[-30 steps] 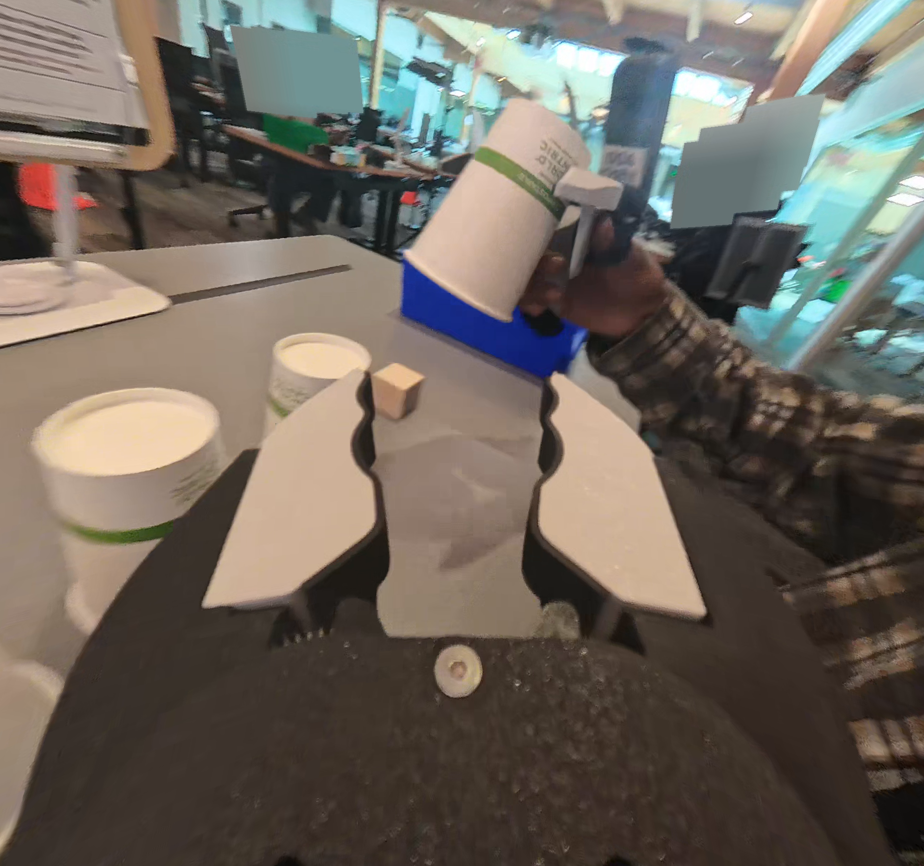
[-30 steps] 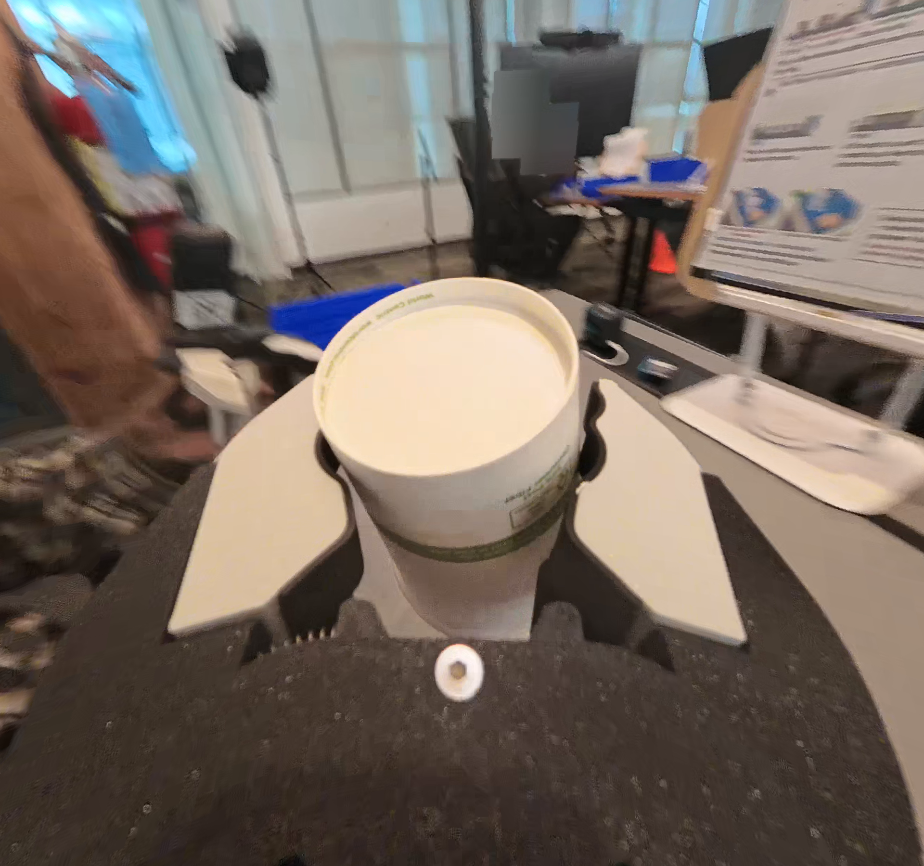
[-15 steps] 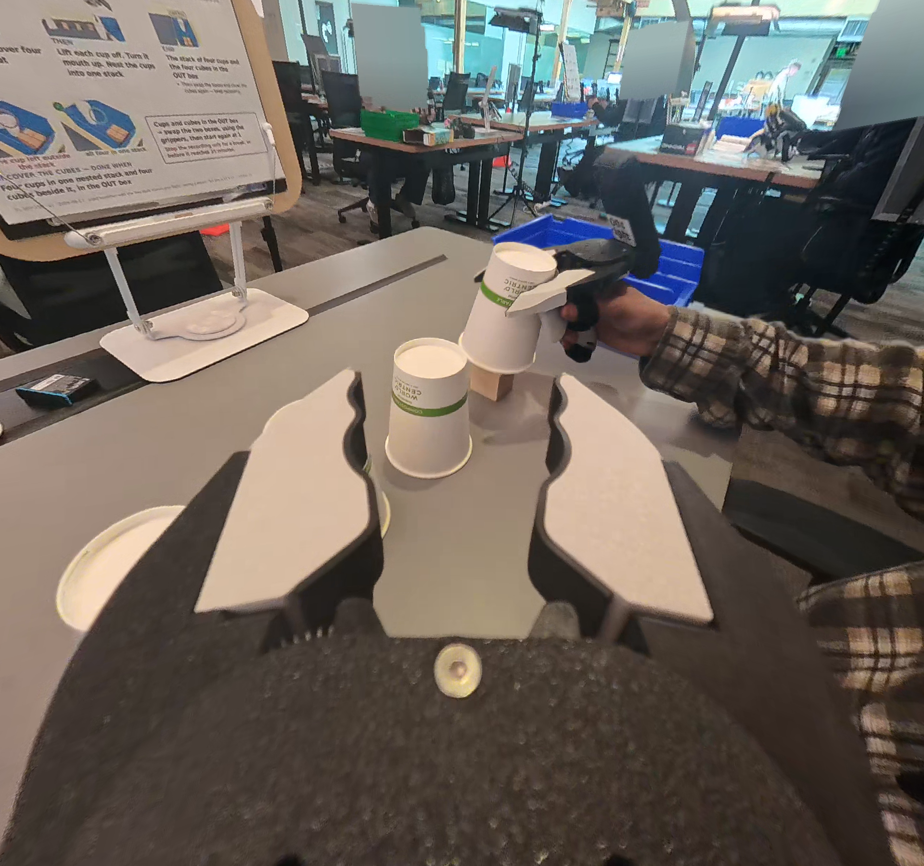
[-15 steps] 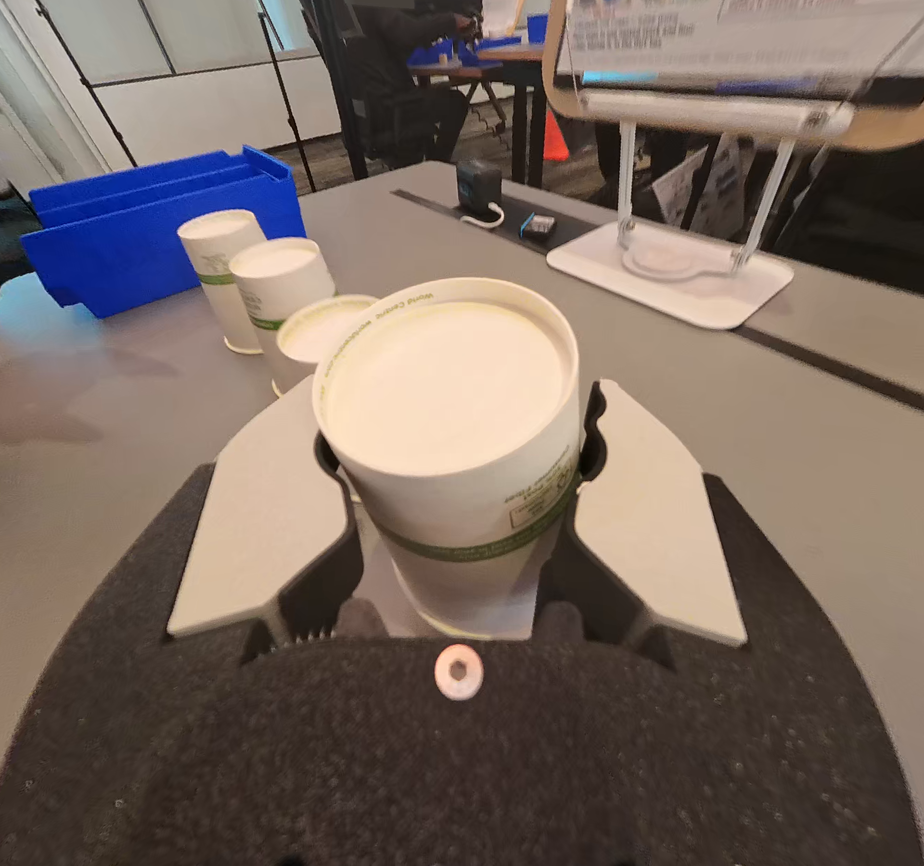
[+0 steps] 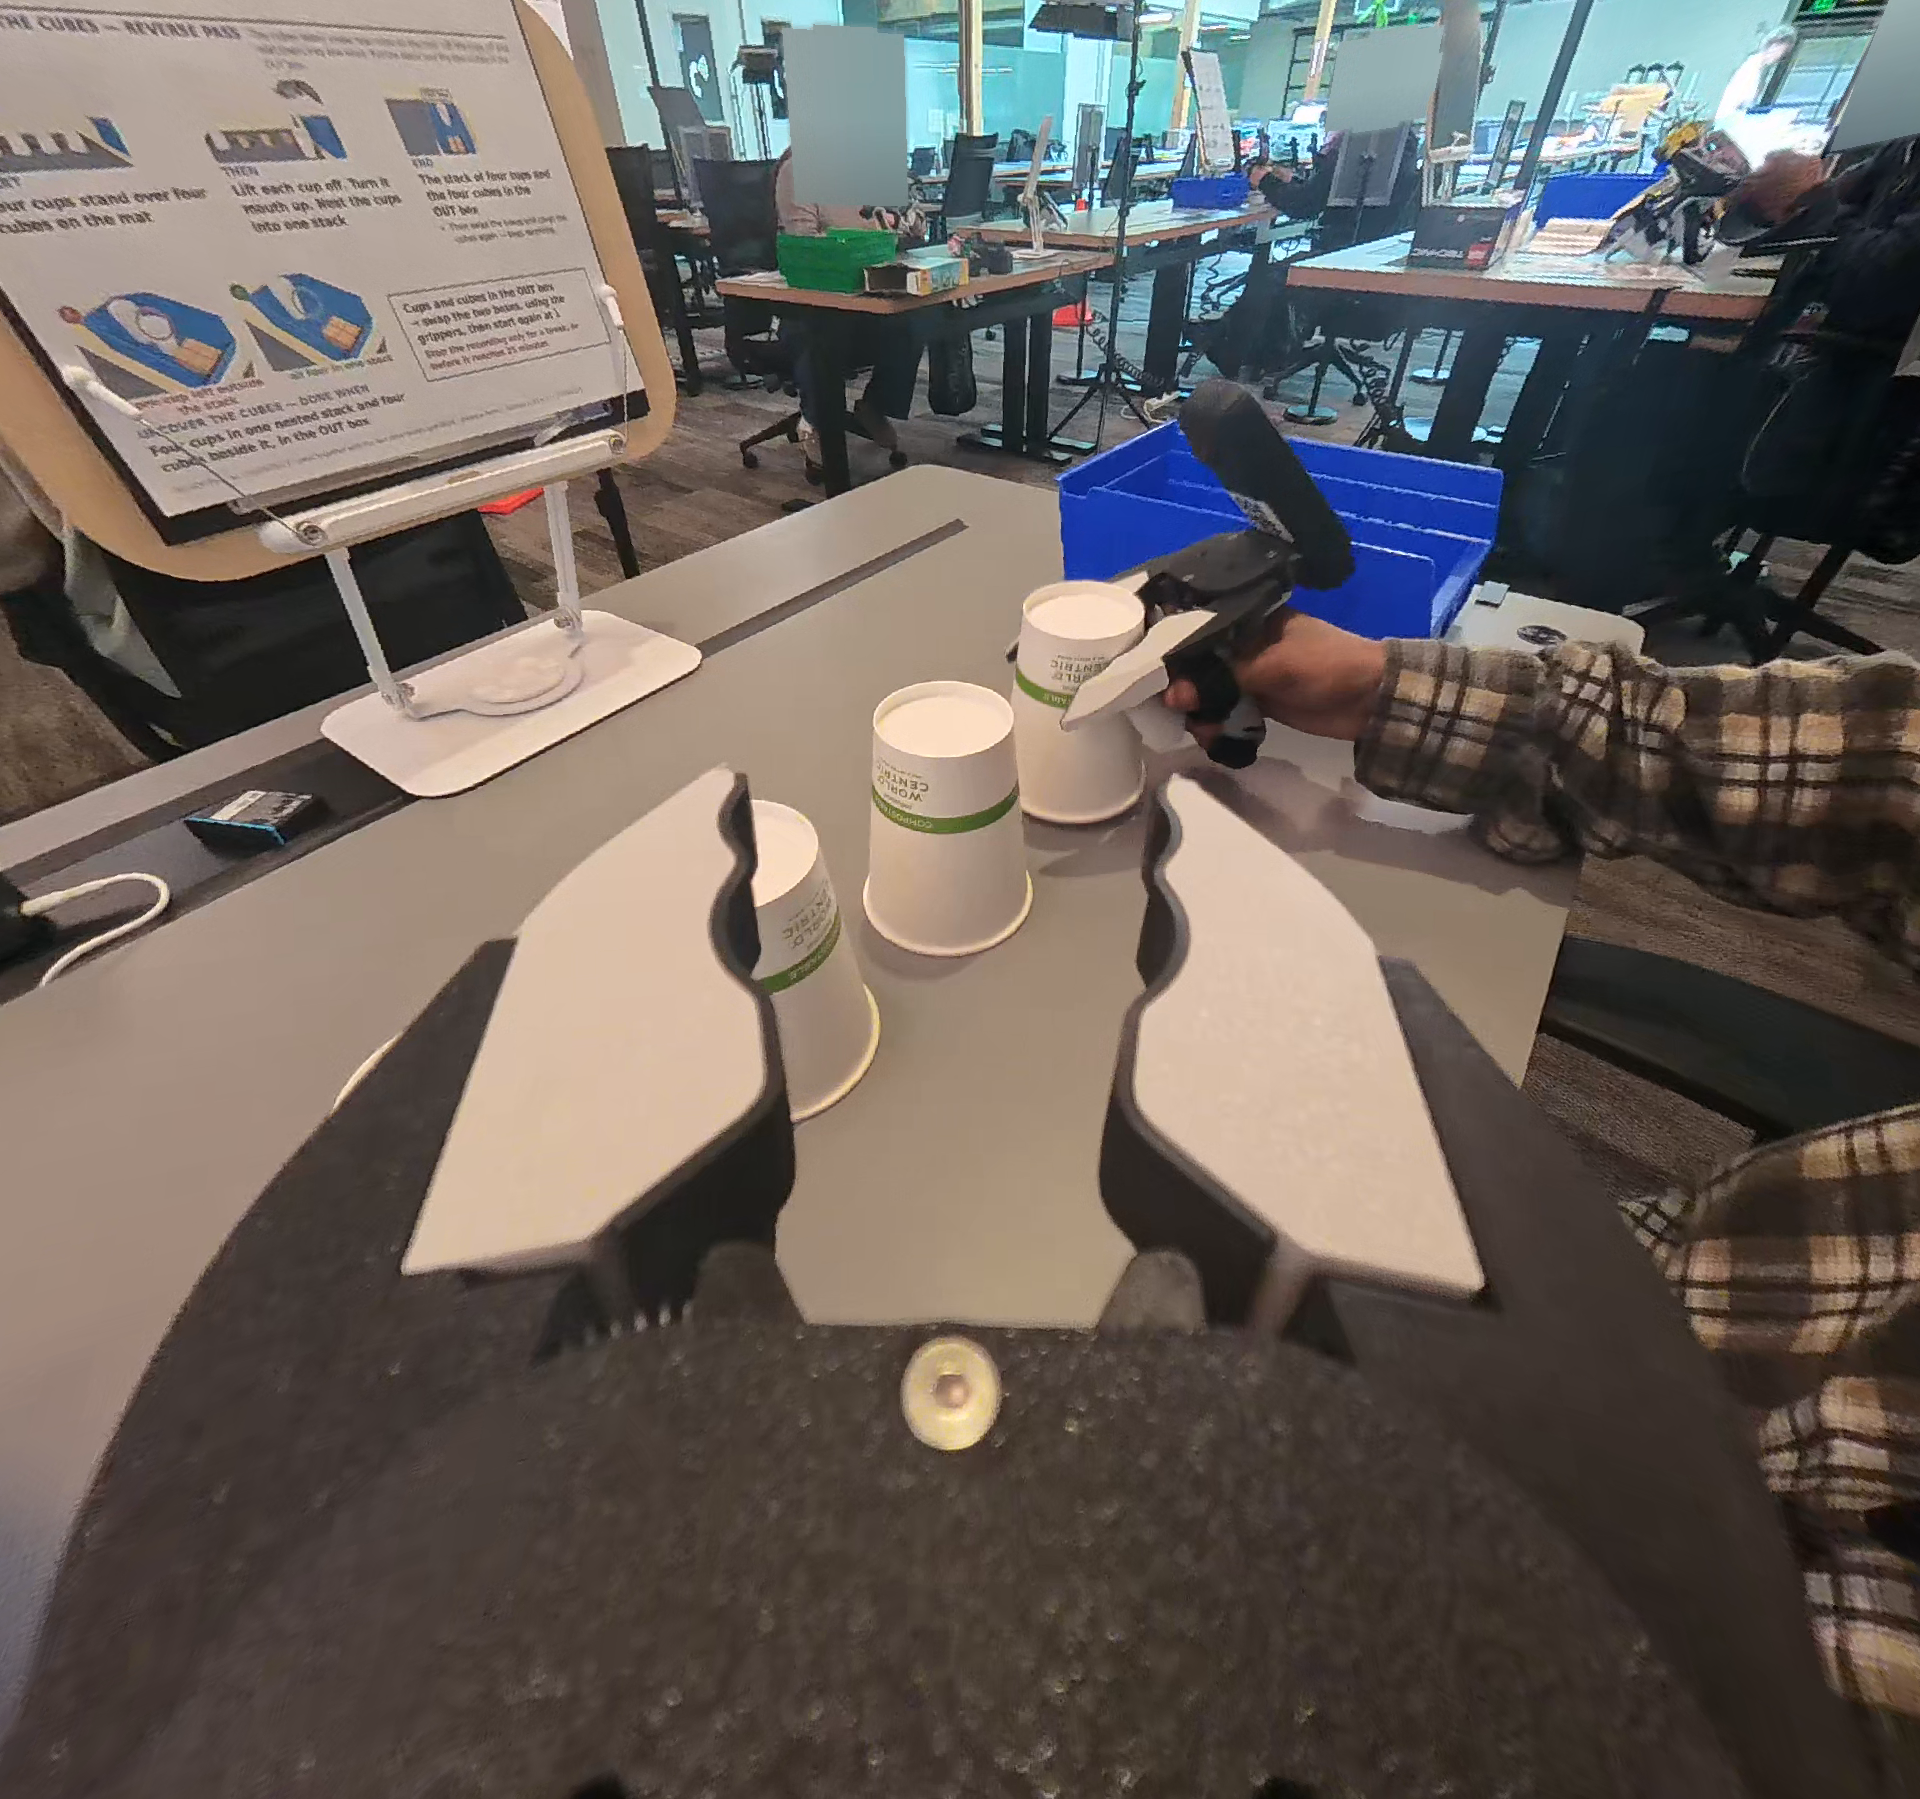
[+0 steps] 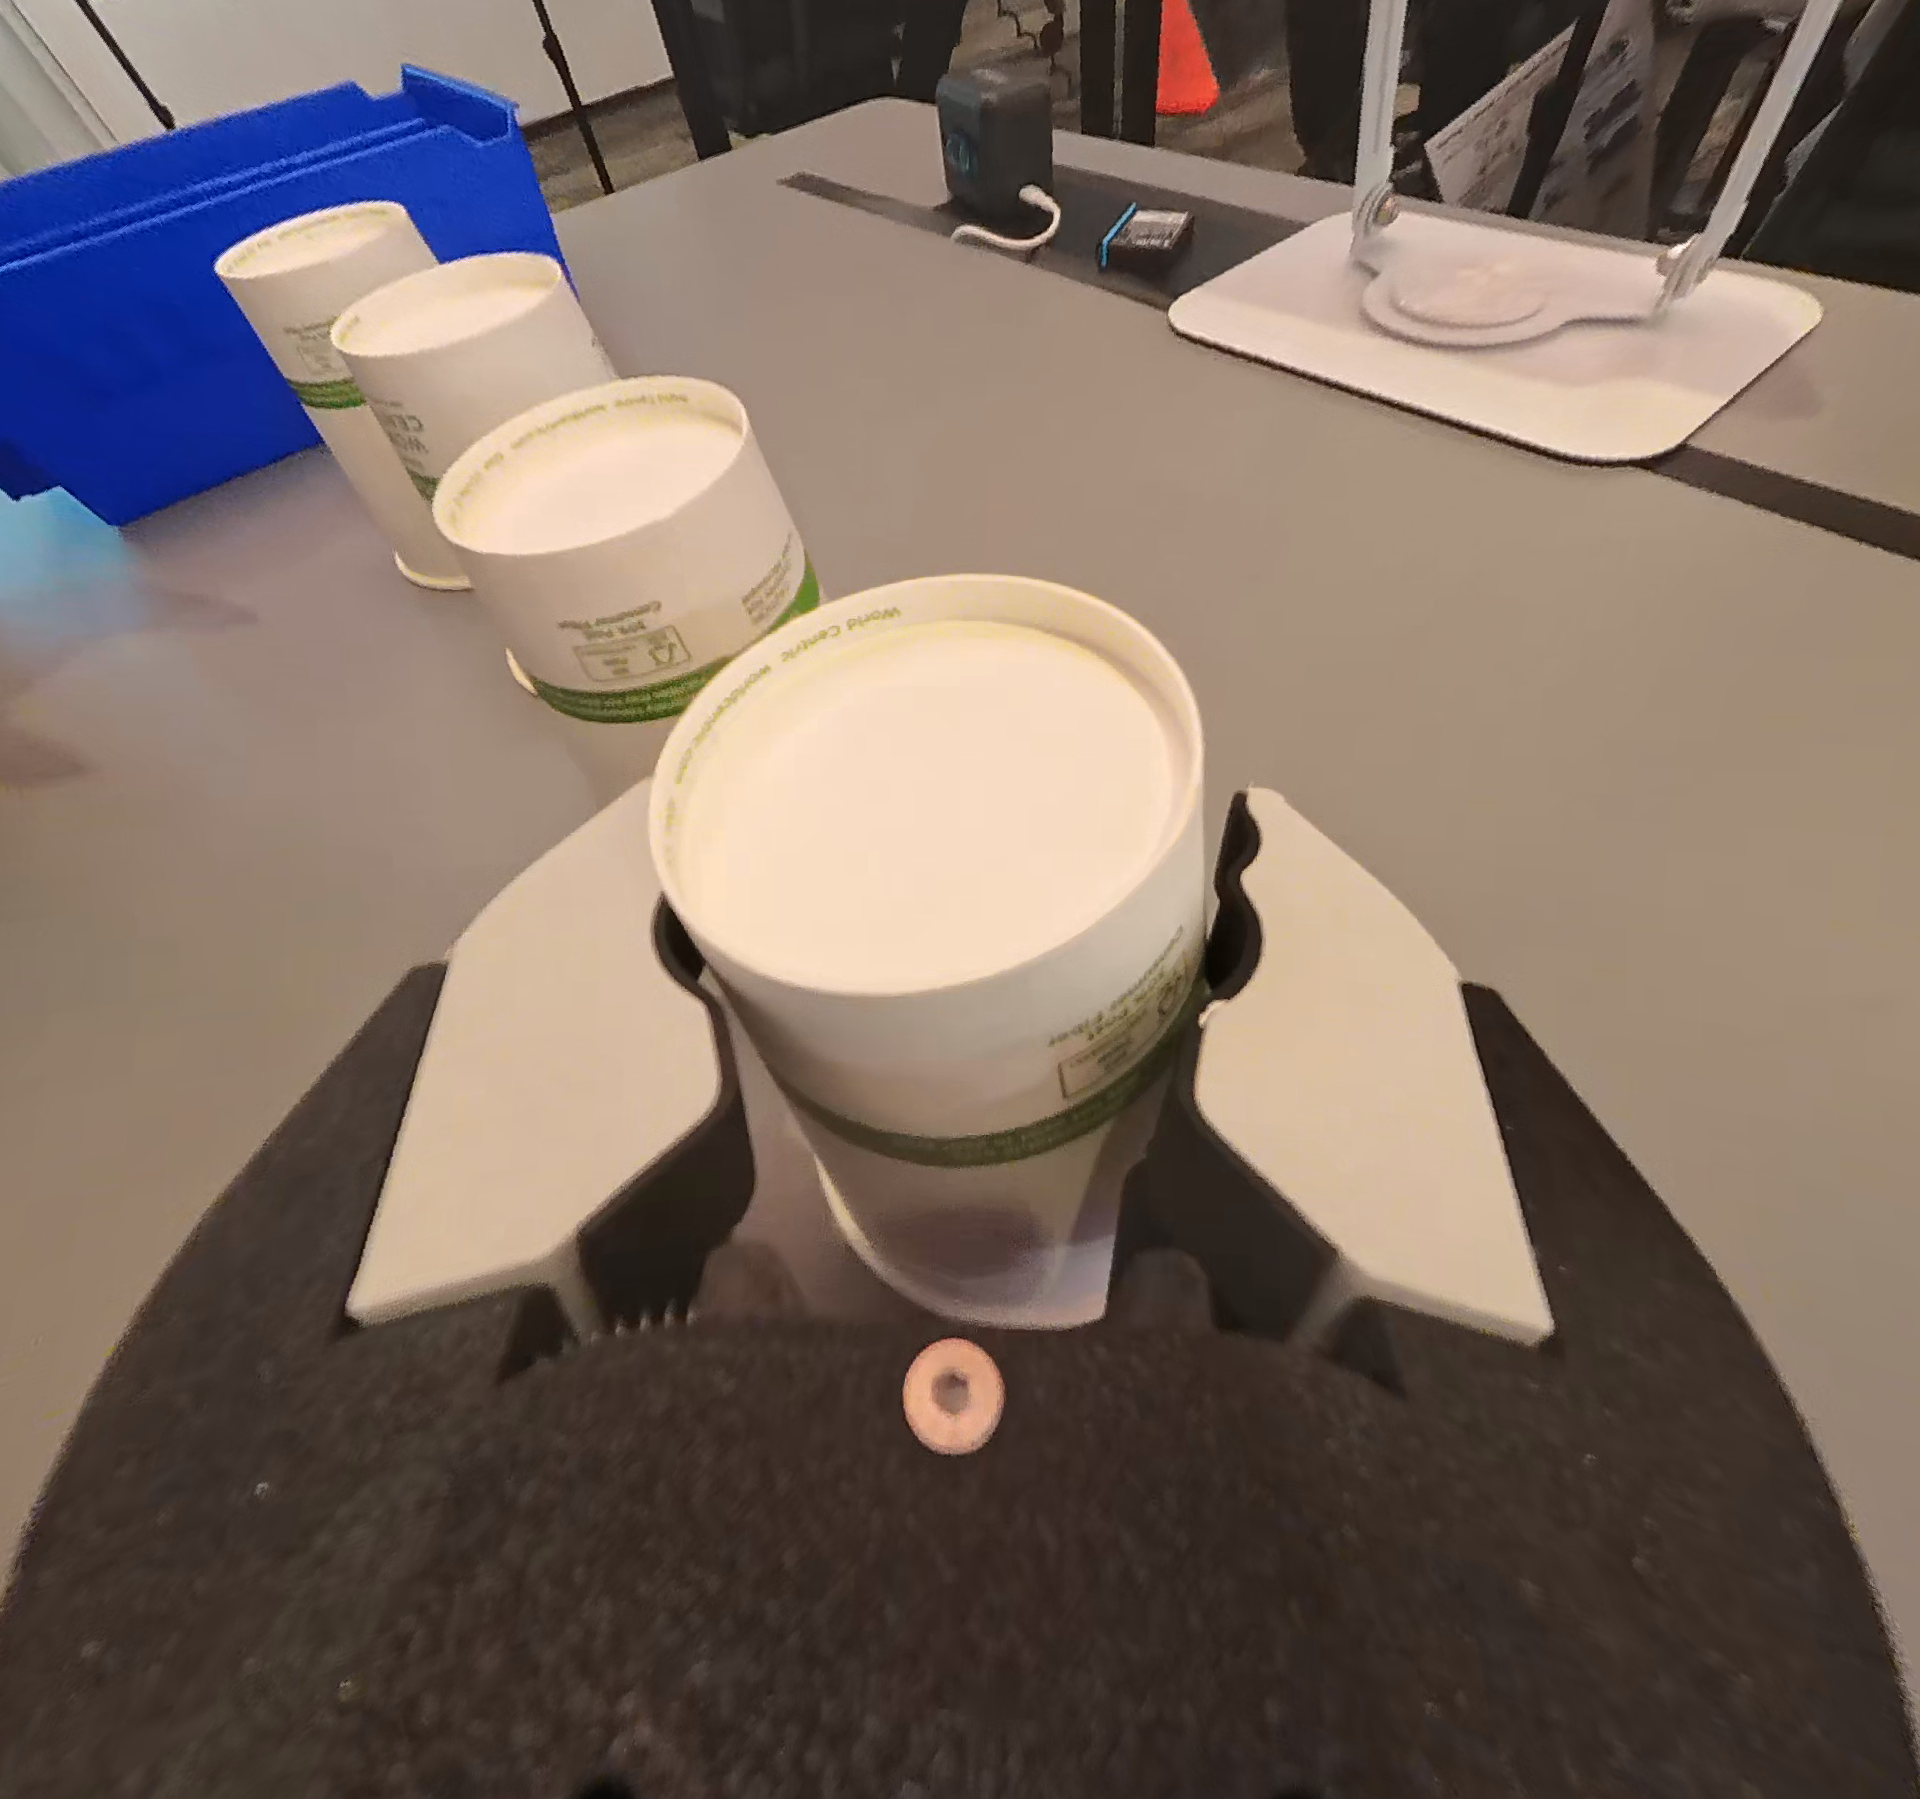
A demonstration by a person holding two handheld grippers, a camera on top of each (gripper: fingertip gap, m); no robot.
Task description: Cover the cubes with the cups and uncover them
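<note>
Cups: four white paper, green band, all upside down in row on grey table (image 6: 1351,710). Nearest cup (image 6: 935,918) sits btwn fingers of right gripper (image 6: 940,876), jaws closed onto its sides, rim at or near table, can't tell which. Next cups (image 6: 623,544) (image 6: 468,357) (image 6: 312,295) run toward blue bin (image 6: 156,315). Left gripper (image 5: 940,845) spread wide, holding nothing, above table; one cup (image 5: 810,970) just beside its left finger. No cubes visible.

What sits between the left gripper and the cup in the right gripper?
Left wrist view: two inverted cups, the near cup half hidden by the left gripper's finger, then the middle cup, before the held cup.
</note>
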